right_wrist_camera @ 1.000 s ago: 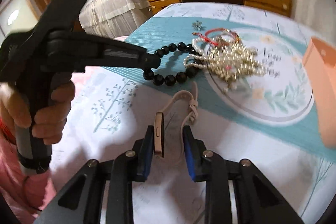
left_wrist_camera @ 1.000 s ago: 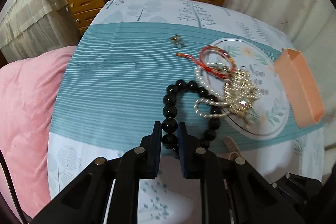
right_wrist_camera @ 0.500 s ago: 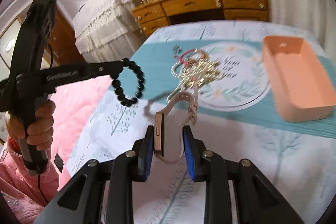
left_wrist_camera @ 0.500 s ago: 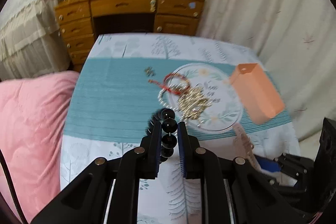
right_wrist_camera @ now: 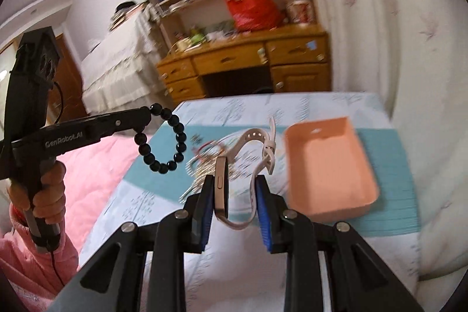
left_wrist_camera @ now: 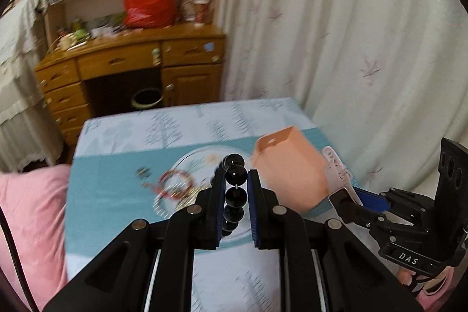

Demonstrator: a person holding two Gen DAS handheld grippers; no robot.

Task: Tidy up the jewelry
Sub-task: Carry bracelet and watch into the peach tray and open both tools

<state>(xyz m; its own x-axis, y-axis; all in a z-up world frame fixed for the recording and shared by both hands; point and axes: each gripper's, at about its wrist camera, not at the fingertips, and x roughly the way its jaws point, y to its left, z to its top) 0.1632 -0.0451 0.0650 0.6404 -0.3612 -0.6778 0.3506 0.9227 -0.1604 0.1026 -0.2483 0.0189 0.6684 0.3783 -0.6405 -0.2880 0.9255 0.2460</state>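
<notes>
Peach tray (right_wrist_camera: 327, 165) as landmark: my right gripper (right_wrist_camera: 234, 189), pinching pale-strapped watch (right_wrist_camera: 222, 183), is nearer, tray just ahead-right. My left gripper (left_wrist_camera: 235, 186), clamped on black bead bracelet (left_wrist_camera: 235, 180), sits left of tray, farther off.

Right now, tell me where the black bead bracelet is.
The black bead bracelet hangs in the air from the left gripper, clamped between its fingers, above the table's left edge, left of the watch.

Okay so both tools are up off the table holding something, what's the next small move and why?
Probably carry the right tool, shut on the watch, over the orange tray and lower it. The tray sits open and empty just right of it. The left tool holds the black bead bracelet.
</notes>
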